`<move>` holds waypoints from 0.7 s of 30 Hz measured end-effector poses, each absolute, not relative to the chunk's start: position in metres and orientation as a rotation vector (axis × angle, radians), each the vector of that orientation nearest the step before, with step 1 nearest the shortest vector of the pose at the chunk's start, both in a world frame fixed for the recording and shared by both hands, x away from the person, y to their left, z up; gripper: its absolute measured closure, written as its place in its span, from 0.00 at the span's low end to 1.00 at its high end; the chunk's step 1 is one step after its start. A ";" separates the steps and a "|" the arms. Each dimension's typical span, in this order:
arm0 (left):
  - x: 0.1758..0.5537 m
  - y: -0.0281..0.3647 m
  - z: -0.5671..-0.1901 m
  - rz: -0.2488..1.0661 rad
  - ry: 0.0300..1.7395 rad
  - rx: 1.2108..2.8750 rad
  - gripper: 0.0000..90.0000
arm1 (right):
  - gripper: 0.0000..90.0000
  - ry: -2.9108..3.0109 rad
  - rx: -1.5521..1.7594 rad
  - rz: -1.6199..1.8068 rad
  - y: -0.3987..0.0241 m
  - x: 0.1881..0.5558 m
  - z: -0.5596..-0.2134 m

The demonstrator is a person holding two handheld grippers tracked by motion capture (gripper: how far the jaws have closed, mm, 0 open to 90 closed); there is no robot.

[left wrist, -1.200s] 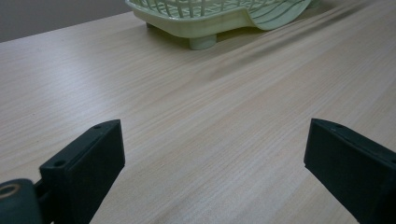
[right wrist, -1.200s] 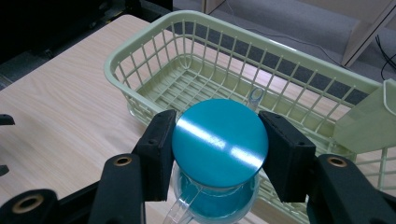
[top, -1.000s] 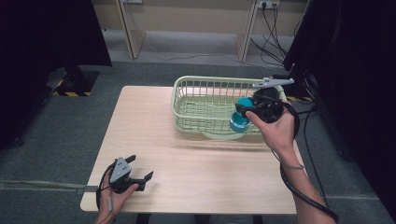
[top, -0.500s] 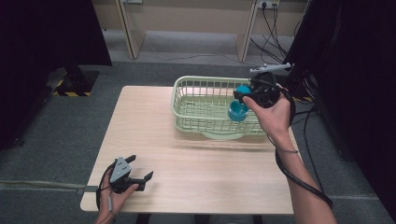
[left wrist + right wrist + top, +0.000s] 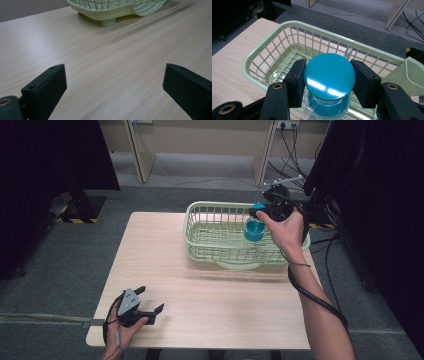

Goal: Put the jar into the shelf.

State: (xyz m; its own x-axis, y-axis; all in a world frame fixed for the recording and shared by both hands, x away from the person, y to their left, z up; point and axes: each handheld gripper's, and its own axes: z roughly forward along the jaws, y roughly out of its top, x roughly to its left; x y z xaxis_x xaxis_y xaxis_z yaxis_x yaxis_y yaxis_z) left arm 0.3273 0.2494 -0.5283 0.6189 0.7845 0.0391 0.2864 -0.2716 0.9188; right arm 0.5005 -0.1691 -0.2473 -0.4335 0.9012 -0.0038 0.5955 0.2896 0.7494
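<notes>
My right gripper (image 5: 327, 82) clamps the clear jar's round teal lid (image 5: 329, 75) (centre frame), holding it above the pale green plastic basket (image 5: 274, 52); my left gripper (image 5: 134, 306), jaws apart, idles lower left.

Light: even and soft on the counter (image 5: 210, 295) — the surroundings fall dark.
Glare: white patches on the teal lid (image 5: 329, 76).
Shadows: faint smears beneath the basket (image 5: 112, 11).
Focus: near claw jaws slightly soft — the high view looks grainy.

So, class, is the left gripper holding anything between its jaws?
No: the left gripper has its jaws standing wide apart, with just bare table between them.
</notes>
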 end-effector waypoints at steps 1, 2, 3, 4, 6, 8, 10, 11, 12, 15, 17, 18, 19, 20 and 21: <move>0.327 0.249 -0.528 0.620 0.861 1.837 0.05 | 0.54 2.138 1.349 0.953 -0.168 0.505 -0.248; 0.327 0.249 -0.528 0.620 0.860 1.837 0.05 | 0.54 2.137 1.353 0.950 -0.168 0.508 -0.249; 0.327 0.249 -0.528 0.620 0.860 1.837 0.05 | 0.54 2.135 1.362 0.949 -0.167 0.510 -0.250; 0.327 0.249 -0.528 0.620 0.861 1.836 0.05 | 0.54 2.135 1.366 0.947 -0.166 0.513 -0.251; 0.327 0.250 -0.528 0.619 0.861 1.836 0.05 | 0.54 2.140 1.372 0.936 -0.164 0.519 -0.252; 0.327 0.249 -0.528 0.618 0.861 1.837 0.05 | 0.54 2.142 1.379 0.929 -0.162 0.524 -0.254; 0.327 0.250 -0.528 0.618 0.860 1.836 0.05 | 0.54 2.147 1.390 0.920 -0.159 0.532 -0.256; 0.327 0.250 -0.528 0.618 0.861 1.835 0.05 | 0.54 2.150 1.393 0.916 -0.158 0.534 -0.257; 0.327 0.250 -0.528 0.617 0.861 1.835 0.05 | 0.54 2.151 1.399 0.912 -0.157 0.537 -0.257; 0.327 0.250 -0.528 0.617 0.860 1.834 0.05 | 0.54 2.155 1.406 0.904 -0.155 0.543 -0.259; 0.327 0.250 -0.528 0.616 0.860 1.834 0.05 | 0.54 2.157 1.421 0.893 -0.154 0.548 -0.261; 0.327 0.250 -0.528 0.616 0.860 1.834 0.05 | 0.54 2.159 1.429 0.889 -0.153 0.550 -0.263; 0.327 0.250 -0.528 0.616 0.860 1.835 0.05 | 0.54 2.159 1.440 0.891 -0.153 0.553 -0.264; 0.327 0.250 -0.528 0.616 0.859 1.835 0.05 | 0.54 2.162 1.453 0.885 -0.153 0.557 -0.267; 0.327 0.250 -0.528 0.616 0.859 1.835 0.05 | 0.54 2.162 1.453 0.885 -0.153 0.557 -0.267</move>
State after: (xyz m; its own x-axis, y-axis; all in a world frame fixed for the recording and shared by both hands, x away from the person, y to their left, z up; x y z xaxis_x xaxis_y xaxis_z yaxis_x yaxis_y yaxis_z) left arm 0.3274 0.2497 -0.5283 0.6212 0.7828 0.0365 0.2858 -0.2697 0.9196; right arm 0.5569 -0.1531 -0.2671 -0.3877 0.9214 0.0274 0.6762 0.2641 0.6878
